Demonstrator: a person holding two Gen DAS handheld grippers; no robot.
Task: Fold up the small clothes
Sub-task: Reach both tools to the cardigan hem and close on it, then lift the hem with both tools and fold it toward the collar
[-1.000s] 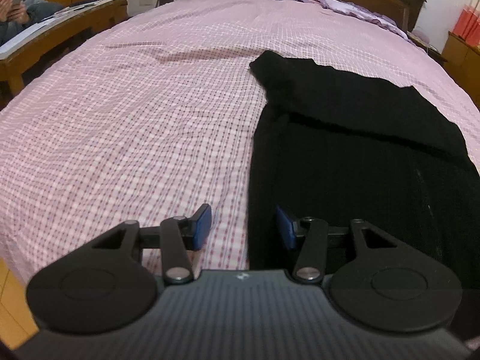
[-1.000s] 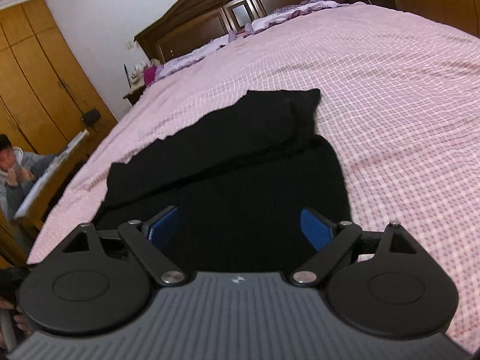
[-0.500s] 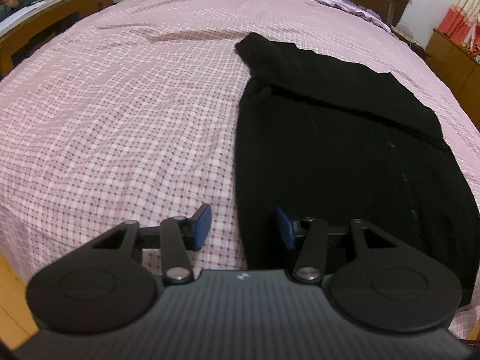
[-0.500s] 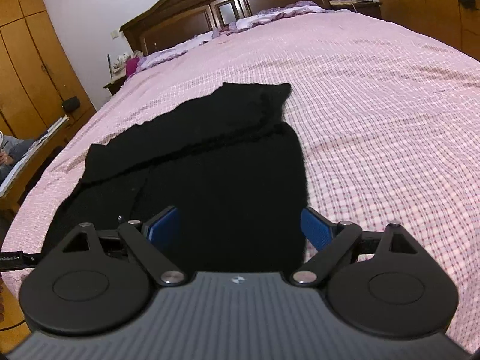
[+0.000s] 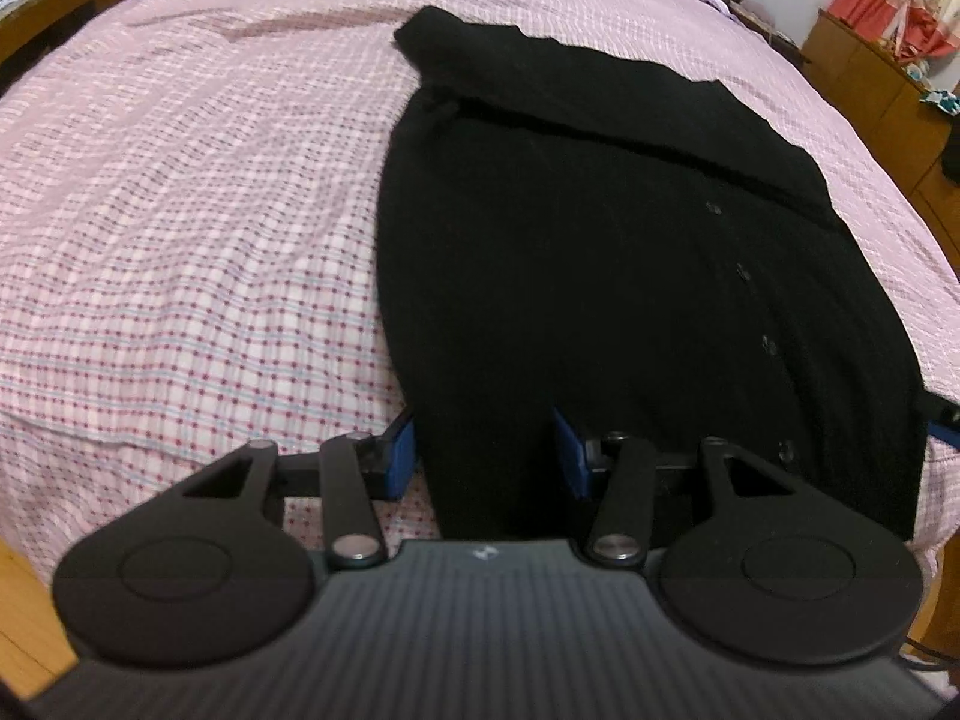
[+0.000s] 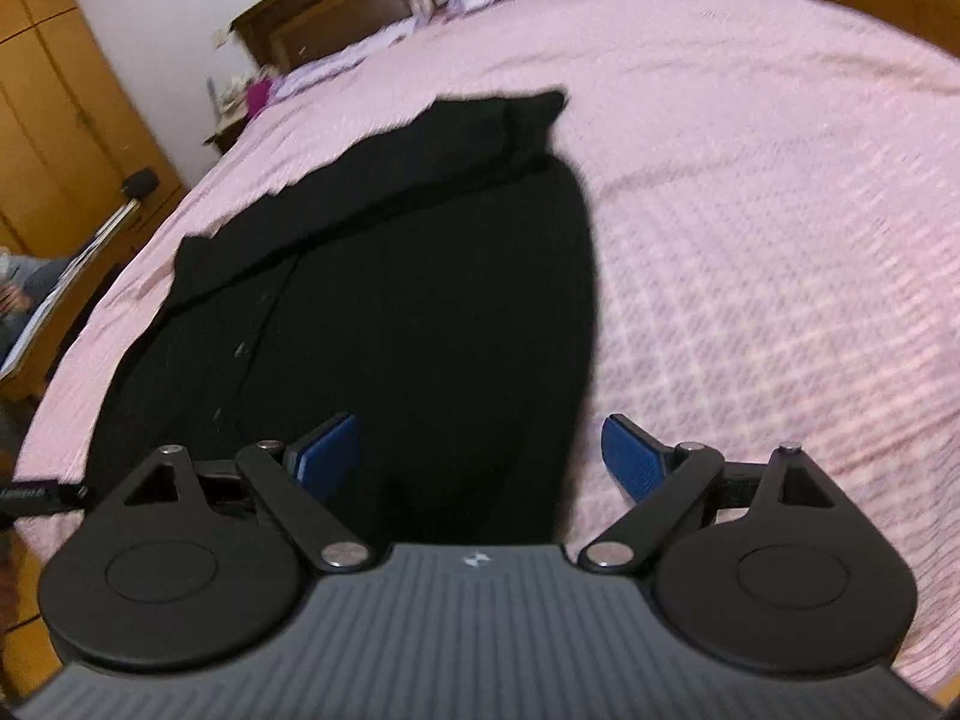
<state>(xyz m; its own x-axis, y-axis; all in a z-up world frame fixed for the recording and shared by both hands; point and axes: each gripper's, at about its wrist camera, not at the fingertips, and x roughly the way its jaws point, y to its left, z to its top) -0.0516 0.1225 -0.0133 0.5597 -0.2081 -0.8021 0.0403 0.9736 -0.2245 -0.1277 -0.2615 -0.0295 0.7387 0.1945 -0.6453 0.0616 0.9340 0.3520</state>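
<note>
Two grippers, left gripper [image 5: 485,450] and right gripper [image 6: 480,456], hover with jaws apart and empty over the near hem of a black cardigan [image 5: 600,252] lying on the pink bedspread [image 5: 180,210]; soft, limp knit, probably best pinched at hem corners

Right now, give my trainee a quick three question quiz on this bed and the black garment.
1. True or false: the left tongs are shut on the black garment.
2. Which edge of the garment lies between the right tongs: A) its right edge, B) its far folded end?
3. Fill in: the garment lies on a pink checked ____.

Key: 1 false, both tongs are open. 2 A. 3 bedsheet.
</note>
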